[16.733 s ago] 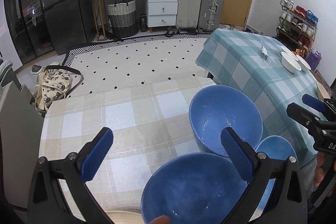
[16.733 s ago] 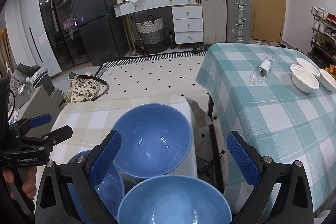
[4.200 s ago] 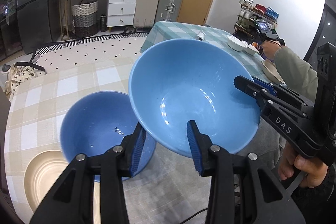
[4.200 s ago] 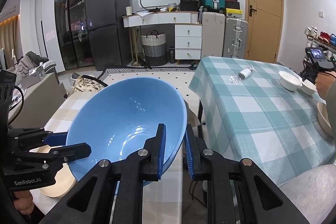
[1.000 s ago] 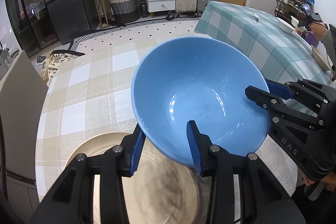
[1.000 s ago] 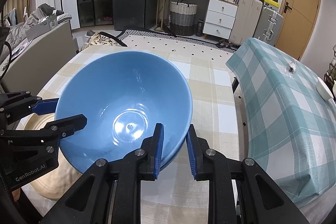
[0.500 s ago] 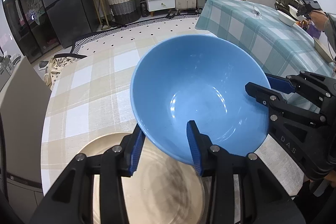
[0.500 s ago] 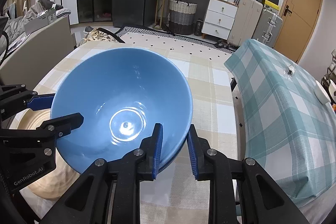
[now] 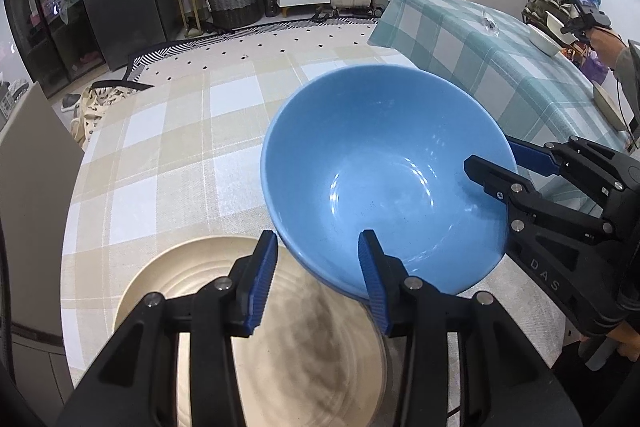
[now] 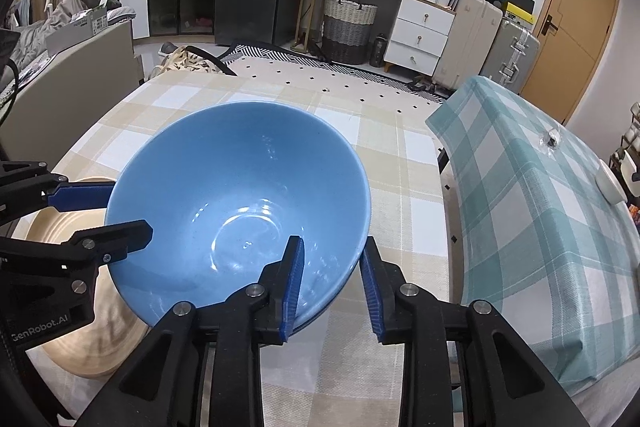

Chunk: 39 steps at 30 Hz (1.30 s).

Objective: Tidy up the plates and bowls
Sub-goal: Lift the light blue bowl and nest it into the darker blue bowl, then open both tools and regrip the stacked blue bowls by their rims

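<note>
A blue bowl (image 9: pixel 384 167) (image 10: pixel 240 195) sits nested in another blue bowl, whose rim shows just beneath it, on the beige checked table. A beige plate (image 9: pixel 296 339) (image 10: pixel 80 331) lies under the bowls' left edge. My left gripper (image 9: pixel 318 279) straddles the bowl's near-left rim, with a gap between its jaws and the rim. My right gripper (image 10: pixel 330 287) straddles the near-right rim with its jaws parted. Each gripper shows in the other's view, the right one (image 9: pixel 508 163) and the left one (image 10: pixel 116 211).
A second table with a teal checked cloth (image 10: pixel 540 195) stands close on the right with small white bowls (image 9: pixel 542 39) on it. A grey box edge (image 9: pixel 28 187) stands left of the beige table (image 9: pixel 160 155). Another person's arm (image 9: pixel 608 43) is at the far right.
The bowl has come down onto the lower bowl and the plate. Both grippers' jaws have opened wider off its rim.
</note>
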Each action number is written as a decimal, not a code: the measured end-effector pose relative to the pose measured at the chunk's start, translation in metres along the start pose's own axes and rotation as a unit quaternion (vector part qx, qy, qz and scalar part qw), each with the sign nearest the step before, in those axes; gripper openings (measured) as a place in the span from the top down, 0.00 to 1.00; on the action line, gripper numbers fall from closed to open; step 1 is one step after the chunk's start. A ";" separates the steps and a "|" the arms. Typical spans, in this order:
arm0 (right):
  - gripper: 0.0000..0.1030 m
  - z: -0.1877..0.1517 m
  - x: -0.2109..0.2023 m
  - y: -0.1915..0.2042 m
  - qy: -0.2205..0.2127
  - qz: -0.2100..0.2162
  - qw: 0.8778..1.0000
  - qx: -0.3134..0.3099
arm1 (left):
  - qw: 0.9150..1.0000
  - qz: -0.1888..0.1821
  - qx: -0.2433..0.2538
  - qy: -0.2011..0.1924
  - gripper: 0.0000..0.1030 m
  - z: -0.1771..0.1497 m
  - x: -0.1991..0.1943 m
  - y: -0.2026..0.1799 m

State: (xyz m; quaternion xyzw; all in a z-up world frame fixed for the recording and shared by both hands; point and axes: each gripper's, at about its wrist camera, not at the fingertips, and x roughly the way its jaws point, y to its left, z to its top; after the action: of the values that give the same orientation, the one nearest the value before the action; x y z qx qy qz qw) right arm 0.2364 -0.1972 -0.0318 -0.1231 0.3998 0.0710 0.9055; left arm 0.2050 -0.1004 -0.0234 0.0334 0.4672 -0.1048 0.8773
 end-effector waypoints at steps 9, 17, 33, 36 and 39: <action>0.23 0.006 -0.016 -0.013 -0.023 0.063 0.997 0.037 | 0.999 -0.032 -0.038 -0.017 0.24 0.006 -0.016 0.026; 0.01 0.005 -0.017 -0.036 -0.025 0.090 0.991 0.099 | 0.992 -0.087 -0.093 -0.001 0.00 0.004 -0.005 0.065; 0.01 -0.008 0.023 -0.043 0.033 0.098 0.984 0.145 | 0.990 -0.075 -0.120 0.017 0.00 0.006 0.025 0.066; 0.01 -0.009 0.026 -0.043 0.036 0.106 0.982 0.152 | 0.990 -0.066 -0.124 0.018 0.00 0.008 0.027 0.066; 0.08 -0.009 0.027 -0.042 0.034 0.111 0.982 0.151 | 0.990 -0.061 -0.125 0.014 0.01 0.009 0.029 0.065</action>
State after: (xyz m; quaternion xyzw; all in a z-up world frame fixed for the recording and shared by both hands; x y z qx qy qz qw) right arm 0.2583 -0.2395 -0.0507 0.0576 0.4478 0.1053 0.8861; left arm 0.2421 -0.0423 -0.0448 -0.1039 0.4904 -0.0984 0.8596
